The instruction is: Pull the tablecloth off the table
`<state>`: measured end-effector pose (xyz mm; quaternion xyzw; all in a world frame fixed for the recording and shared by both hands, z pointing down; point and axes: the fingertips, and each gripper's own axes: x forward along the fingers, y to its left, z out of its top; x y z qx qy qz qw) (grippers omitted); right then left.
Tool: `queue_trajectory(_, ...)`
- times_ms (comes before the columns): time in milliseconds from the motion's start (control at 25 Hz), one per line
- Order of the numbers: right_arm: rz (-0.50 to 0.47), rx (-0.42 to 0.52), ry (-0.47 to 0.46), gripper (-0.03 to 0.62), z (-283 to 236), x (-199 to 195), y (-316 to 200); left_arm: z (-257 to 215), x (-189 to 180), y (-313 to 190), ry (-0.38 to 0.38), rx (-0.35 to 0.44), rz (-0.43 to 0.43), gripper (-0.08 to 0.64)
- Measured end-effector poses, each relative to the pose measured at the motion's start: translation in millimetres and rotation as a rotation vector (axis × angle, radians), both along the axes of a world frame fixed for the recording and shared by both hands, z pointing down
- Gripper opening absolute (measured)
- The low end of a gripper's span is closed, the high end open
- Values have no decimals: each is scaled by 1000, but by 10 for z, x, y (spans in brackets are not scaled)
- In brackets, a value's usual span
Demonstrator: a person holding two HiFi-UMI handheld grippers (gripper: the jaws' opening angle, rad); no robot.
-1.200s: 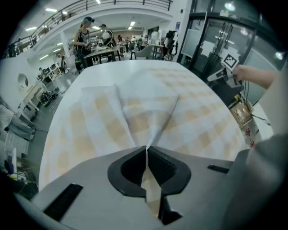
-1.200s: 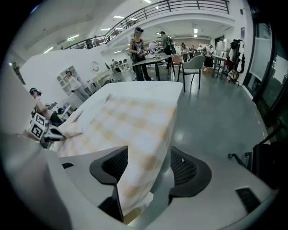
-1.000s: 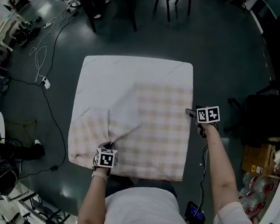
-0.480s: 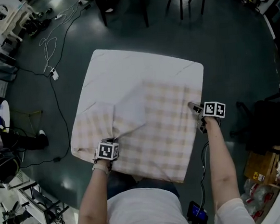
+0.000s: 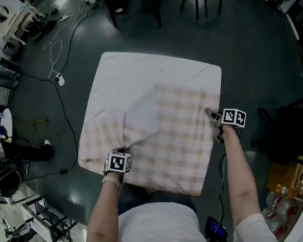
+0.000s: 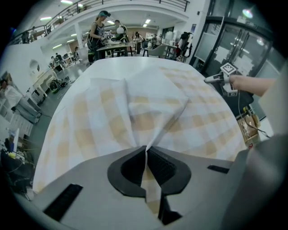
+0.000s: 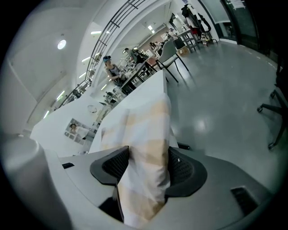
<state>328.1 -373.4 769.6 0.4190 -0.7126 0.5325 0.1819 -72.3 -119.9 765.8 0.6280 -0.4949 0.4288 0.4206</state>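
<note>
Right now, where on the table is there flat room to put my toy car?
The far white strip, between the back edge and the checked tablecloth, is flat and bare. The checked middle is smooth too. It is crowded by the left claw, where cloth bunches up, and at the right edge, where the right claw pinches it.

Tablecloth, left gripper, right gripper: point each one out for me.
tablecloth (image 5: pixel 179 142), head view, checked middle.
left gripper (image 6: pixel 146 152), left gripper view, between its fingertips, pinching a tablecloth fold.
right gripper (image 7: pixel 146 157), right gripper view, between its fingertips, clamped on bunched tablecloth.
</note>
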Motion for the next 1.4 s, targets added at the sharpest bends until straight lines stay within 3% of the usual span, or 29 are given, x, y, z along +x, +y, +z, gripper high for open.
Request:
queue_trajectory(160,49,29,70,238,-73,106,67,7,2,16,-1,11,30,14)
queue_trajectory(320,3,98,249,169,-178,207,202,12,4,14,9,34,44,14)
queue_trajectory(440,-33,157,368,43,-306,245,309,8,-7,-16,22,54,65,14)
queue_trajectory(760,105,313,297,25,-1016,43,781,8,22,82,59,106,130,14)
queue_trajectory(920,159,381,260,25,-1410,-69,1077,-83,58,232,118,104,112,12)
queue_trajectory(1200,227,532,201,25,-2286,-390,1507,-940,-104,97,189,352,70,11)
queue_trajectory(1400,241,635,235,25,-2896,-713,1919,-1790,-435,-15,127,538,132,11)
